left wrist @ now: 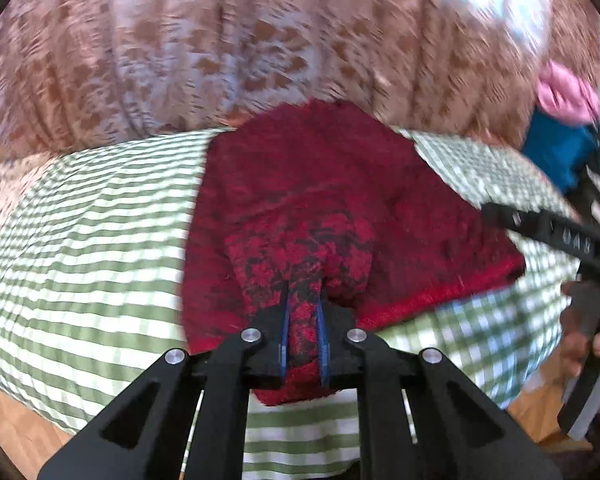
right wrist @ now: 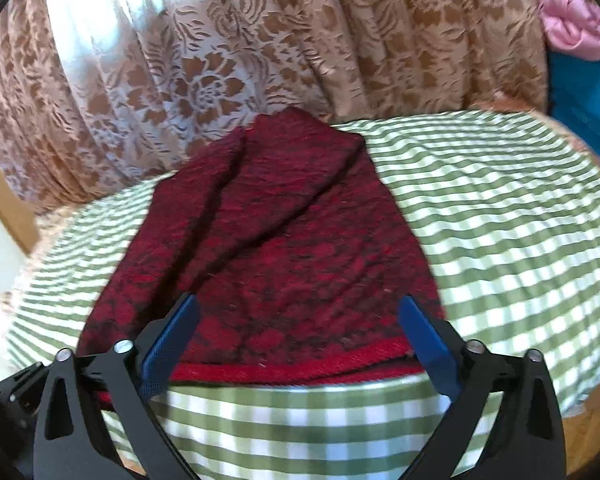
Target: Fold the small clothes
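A dark red knitted cloth with a black pattern lies on the green-and-white checked table cover. My left gripper is shut on a bunched near edge of the red cloth and holds it lifted over the rest. In the right wrist view the same red cloth lies spread with folds, its near hem along the table's front edge. My right gripper is open and empty, its blue pads on either side of the near hem, above it. The right gripper also shows in the left wrist view, at the right.
A brown floral lace curtain hangs behind the table. A pink cloth and a blue cloth are at the far right. The checked cover drapes over the table's front edge. A hand holds the right gripper's handle.
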`<state>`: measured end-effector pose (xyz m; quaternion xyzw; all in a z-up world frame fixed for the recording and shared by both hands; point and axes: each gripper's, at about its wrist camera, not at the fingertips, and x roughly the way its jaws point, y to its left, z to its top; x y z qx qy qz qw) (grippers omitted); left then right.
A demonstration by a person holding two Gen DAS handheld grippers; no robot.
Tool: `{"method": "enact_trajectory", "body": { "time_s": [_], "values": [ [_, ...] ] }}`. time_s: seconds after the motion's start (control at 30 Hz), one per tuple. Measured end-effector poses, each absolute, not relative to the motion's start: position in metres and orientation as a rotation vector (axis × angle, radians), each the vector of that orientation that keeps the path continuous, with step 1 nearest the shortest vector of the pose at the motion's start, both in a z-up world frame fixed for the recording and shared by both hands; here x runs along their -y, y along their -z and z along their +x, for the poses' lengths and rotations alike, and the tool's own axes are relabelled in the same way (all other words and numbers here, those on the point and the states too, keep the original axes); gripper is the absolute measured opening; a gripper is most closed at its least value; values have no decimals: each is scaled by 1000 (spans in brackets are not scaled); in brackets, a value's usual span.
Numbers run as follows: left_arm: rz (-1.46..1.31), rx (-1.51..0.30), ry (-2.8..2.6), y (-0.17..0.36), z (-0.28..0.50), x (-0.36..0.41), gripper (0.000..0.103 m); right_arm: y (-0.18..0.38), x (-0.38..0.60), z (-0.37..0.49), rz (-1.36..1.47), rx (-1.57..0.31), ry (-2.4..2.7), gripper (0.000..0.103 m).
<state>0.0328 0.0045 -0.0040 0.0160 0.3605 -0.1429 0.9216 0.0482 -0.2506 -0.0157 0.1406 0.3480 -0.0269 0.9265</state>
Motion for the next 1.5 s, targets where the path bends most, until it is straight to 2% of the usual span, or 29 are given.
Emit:
{"method": "enact_trajectory", "body": {
  "time_s": [0.23, 0.5, 0.53, 0.57, 0.6, 0.67, 0.7, 0.73, 0.77, 0.87, 1.03, 1.2, 1.4, 1.43, 1.47, 1.5],
  "values": [
    [-163, -708, 111, -13, 81, -92, 8, 24, 247, 92, 428, -804, -145, 80],
    [-280, -745, -280, 2, 177, -209, 9, 48, 208, 146, 450, -955, -270, 64],
    [-292, -756, -335, 3, 187, -222, 11, 50, 201, 150, 442, -966, -283, 60],
    [-313, -770, -407, 6, 195, -237, 21, 54, 191, 156, 437, -988, -302, 60],
    [-341, -763, -460, 6, 197, -248, 25, 58, 187, 159, 439, -1003, -313, 60],
    [-377, -732, -484, 6, 192, -259, 47, 64, 175, 166, 415, -1016, -311, 60],
    [-370, -726, -483, 7, 189, -259, 51, 68, 167, 170, 385, -1020, -309, 59],
    [-350, -723, -479, 10, 184, -256, 56, 70, 163, 172, 369, -1026, -309, 49],
    [-342, -726, -468, 12, 181, -253, 56, 72, 162, 174, 355, -1033, -302, 38],
    [-317, -756, -356, 25, 166, -229, 56, 61, 162, 175, 328, -979, -284, 14],
    [-274, -832, -110, 47, 150, -178, 56, 7, 217, 164, 381, -794, -237, 12],
    [-268, -878, 69, 56, 132, -128, 60, -51, 354, 152, 528, -569, 6, 12],
    [-271, -923, 182, 61, 121, -98, 64, -63, 498, 149, 634, -466, 299, 13],
    [-273, -929, 196, 62, 120, -95, 65, -58, 511, 151, 650, -464, 308, 21],
    [-277, -932, 208, 63, 118, -95, 66, -57, 525, 153, 669, -470, 317, 36],
    [-290, -938, 228, 63, 116, -92, 67, -52, 540, 153, 694, -479, 337, 43]
  ]
}}
